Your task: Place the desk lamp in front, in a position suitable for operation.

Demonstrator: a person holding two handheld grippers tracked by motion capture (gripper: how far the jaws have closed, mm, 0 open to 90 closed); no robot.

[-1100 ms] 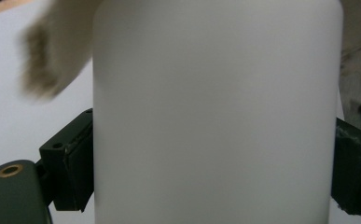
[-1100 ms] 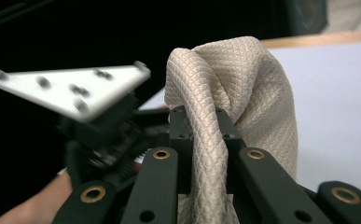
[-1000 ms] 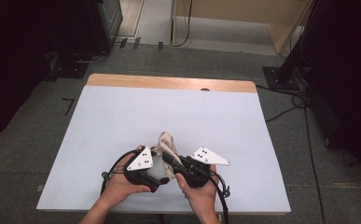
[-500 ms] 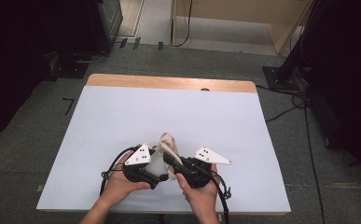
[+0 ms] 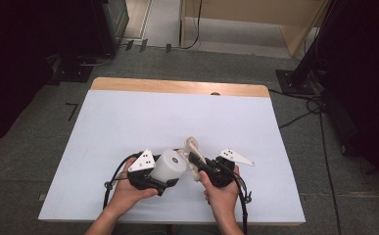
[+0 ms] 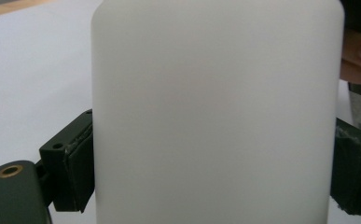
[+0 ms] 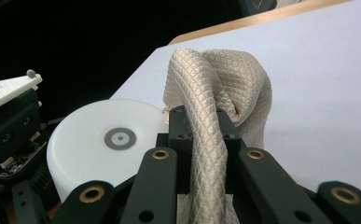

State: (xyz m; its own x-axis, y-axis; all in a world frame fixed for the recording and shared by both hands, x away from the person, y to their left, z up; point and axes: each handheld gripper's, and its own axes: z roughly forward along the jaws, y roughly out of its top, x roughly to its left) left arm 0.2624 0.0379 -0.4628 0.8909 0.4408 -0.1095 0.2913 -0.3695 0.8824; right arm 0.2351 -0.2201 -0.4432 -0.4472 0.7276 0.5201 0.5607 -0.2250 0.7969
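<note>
A white plastic bottle (image 5: 169, 166) sits between the pads of my left gripper (image 5: 163, 175), near the table's front edge. In the left gripper view the bottle (image 6: 215, 107) spans the frame, and both pads (image 6: 78, 172) press on its sides. Its flat base (image 7: 103, 137), with a small grey round mark, faces my right gripper (image 7: 205, 126). That gripper is shut on a beige quilted cloth (image 7: 220, 84), which bunches up just past the jaw tips. From above, the cloth (image 5: 192, 147) stands up beside the bottle, at the tips of the right gripper (image 5: 194, 159).
The white table (image 5: 128, 122) has a wooden strip (image 5: 177, 87) along its far edge. Dark equipment and cables (image 5: 309, 105) stand on the grey floor around it. The left gripper's body (image 7: 8, 121) is close on the left in the right gripper view.
My right gripper has moved right, away from the left one, taking the cloth with it. The bottle's white base, covered before, now shows. The left hand has kept still.
</note>
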